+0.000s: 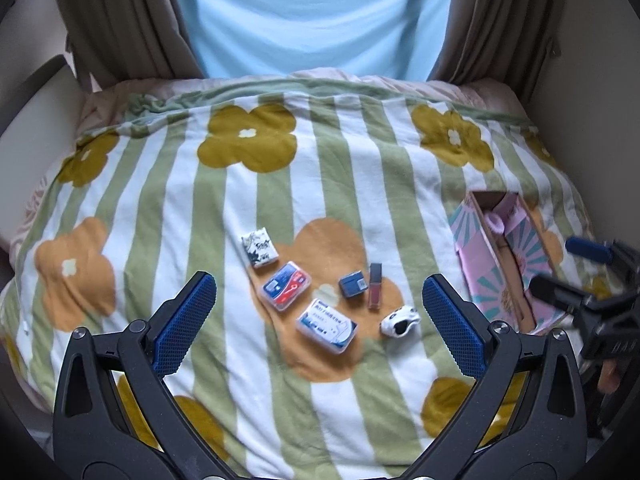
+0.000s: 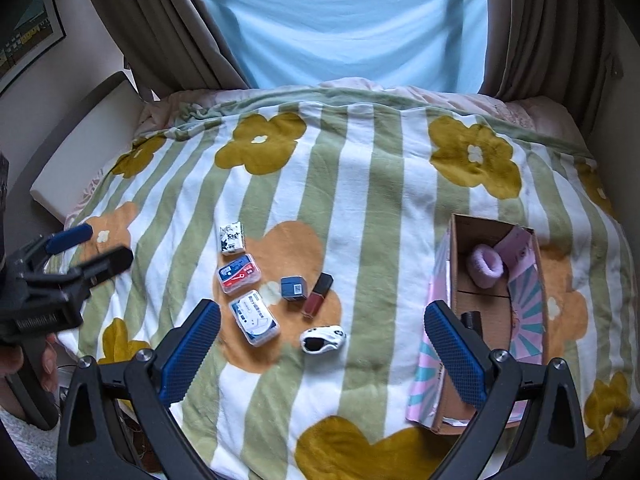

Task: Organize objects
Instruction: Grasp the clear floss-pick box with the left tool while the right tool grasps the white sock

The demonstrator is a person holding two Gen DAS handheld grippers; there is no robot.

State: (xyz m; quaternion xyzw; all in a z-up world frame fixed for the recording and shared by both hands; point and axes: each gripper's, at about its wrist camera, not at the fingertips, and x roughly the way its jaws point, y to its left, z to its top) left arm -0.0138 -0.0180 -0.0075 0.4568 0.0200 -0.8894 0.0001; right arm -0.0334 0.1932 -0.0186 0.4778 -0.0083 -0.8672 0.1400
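Note:
Small items lie mid-bed on a flowered striped blanket (image 1: 320, 184): a black-and-white tissue pack (image 1: 260, 249), a red-blue clear case (image 1: 286, 285), a white-blue case (image 1: 326, 325), a small blue box (image 1: 353, 284), a red lipstick tube (image 1: 375, 285) and a black-and-white hair claw (image 1: 399, 321). A pink cardboard box (image 2: 492, 316) at the right holds a lilac scrunchie (image 2: 486, 265) and a black item (image 2: 472, 320). My left gripper (image 1: 320, 324) is open above the items, empty. My right gripper (image 2: 322, 344) is open, empty, hovering between the claw (image 2: 323, 339) and the box.
Brown curtains (image 2: 160, 32) and a pale blue drape (image 2: 344, 24) hang behind the bed. A white headboard panel (image 2: 84, 140) is at the left. A framed picture (image 2: 28, 36) hangs on the left wall. Blanket stretches bare beyond the items.

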